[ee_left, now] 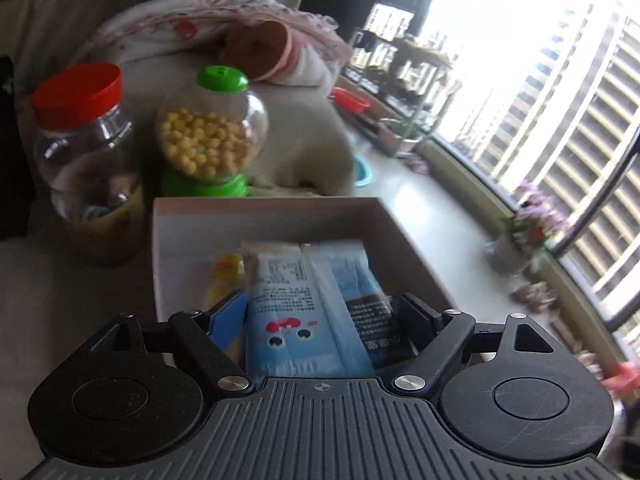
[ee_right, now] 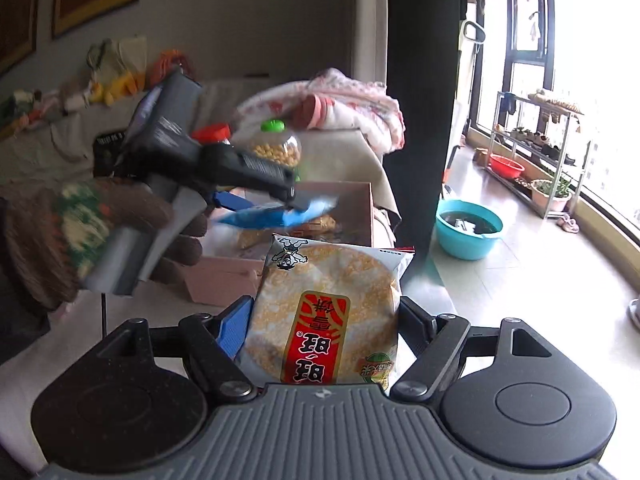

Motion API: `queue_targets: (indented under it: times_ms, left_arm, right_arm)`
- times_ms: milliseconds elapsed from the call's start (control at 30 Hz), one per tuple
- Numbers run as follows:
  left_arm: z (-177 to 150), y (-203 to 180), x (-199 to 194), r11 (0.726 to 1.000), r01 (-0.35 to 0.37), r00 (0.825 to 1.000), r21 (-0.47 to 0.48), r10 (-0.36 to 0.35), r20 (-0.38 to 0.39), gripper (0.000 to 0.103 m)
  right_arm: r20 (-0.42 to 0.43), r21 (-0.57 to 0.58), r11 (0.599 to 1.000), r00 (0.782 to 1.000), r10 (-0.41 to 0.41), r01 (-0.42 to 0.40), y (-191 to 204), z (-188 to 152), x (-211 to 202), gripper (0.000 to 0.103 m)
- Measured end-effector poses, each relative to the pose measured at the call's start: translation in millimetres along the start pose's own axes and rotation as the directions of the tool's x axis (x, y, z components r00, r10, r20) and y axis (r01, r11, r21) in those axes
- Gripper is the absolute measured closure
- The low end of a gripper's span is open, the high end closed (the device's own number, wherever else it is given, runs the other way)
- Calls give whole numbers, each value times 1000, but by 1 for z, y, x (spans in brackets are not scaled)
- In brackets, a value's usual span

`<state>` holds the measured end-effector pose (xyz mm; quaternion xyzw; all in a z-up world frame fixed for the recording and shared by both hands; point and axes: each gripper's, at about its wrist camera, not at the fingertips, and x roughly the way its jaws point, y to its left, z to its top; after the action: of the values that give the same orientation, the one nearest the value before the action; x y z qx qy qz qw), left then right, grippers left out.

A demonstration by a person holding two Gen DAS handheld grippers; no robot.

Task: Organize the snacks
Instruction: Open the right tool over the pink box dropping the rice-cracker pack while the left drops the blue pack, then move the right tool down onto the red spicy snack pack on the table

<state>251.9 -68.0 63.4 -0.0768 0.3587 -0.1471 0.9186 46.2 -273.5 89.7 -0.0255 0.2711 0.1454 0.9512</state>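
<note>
Bright curved window (ee_right: 592, 80), pale tiled floor (ee_right: 520, 248), shelf rack (ee_right: 540, 148).

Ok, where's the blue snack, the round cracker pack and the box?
blue snack packet (ee_left: 280, 312), left wrist view, on its printed front.
rice cracker pack (ee_right: 324, 312), right wrist view, on the red label.
pink box (ee_left: 256, 224), left wrist view, on its inner back wall.

There are two jars, one with a red lid (ee_left: 78, 92) and one with a green lid (ee_left: 221, 79), one pink box (ee_left: 264, 216), one blue snack pack (ee_left: 308, 308), one rice cracker pack (ee_right: 326, 312) and one blue bowl (ee_right: 468, 234).
</note>
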Motion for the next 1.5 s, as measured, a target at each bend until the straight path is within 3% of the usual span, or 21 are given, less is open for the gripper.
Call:
queue_targets:
  times_ms: [33,133,267,367,500,600,700,767,967,1167,1267,1367,1500]
  left_arm:
    - [-2,-1,2,999,-29,999,32,27,32,18]
    - [-4,3,-13,998,-22,991,61,13,134,21]
    - [-18,31,-70,999,-14,978,-52,25,208,21]
    - [-47,51,-114,995,-51,979,-89,67,192,21]
    - [-86,81,-142,971,-207,970,-119,219,102,22]
    - [-115,97,-160,952,-285,954,-109,292,61,22]
    - [-130,109,-174,931,-344,936,-121,350,40,22]
    - [-135,114,-179,923,-367,928,-119,372,28,22]
    - [-145,129,-182,918,-370,927,-140,375,3,23]
    - [-147,131,-181,924,-354,933,-146,360,11,23]
    - [-147,132,-182,921,-358,931,-153,364,11,23]
    - [-148,136,-186,916,-368,927,-161,375,16,23]
    - [-152,151,-198,890,-405,907,-208,420,32,23]
  right_arm:
    - [-1,-13,1000,1000,-8,8,2,2,2,26]
    - [-8,-24,999,999,-32,32,2,10,11,26]
    - [-5,18,1000,1000,-22,23,-5,34,33,26]
    - [-17,71,997,1000,19,-18,-7,60,62,26]
    - [-53,100,992,996,77,-71,10,91,119,26]
    - [-102,68,996,993,66,-59,34,102,168,26]
    - [-198,45,999,980,13,-4,50,99,219,26]
    - [-207,16,999,978,-33,38,56,92,233,25]
    - [-186,-41,998,981,-57,50,61,90,216,23]
    - [-48,-135,990,998,-50,44,61,87,152,18]
    - [-30,-127,992,999,-28,24,57,83,128,17]
    - [-48,-83,996,999,15,-19,49,65,108,17]
    - [-86,-34,999,996,13,-16,41,20,89,17]
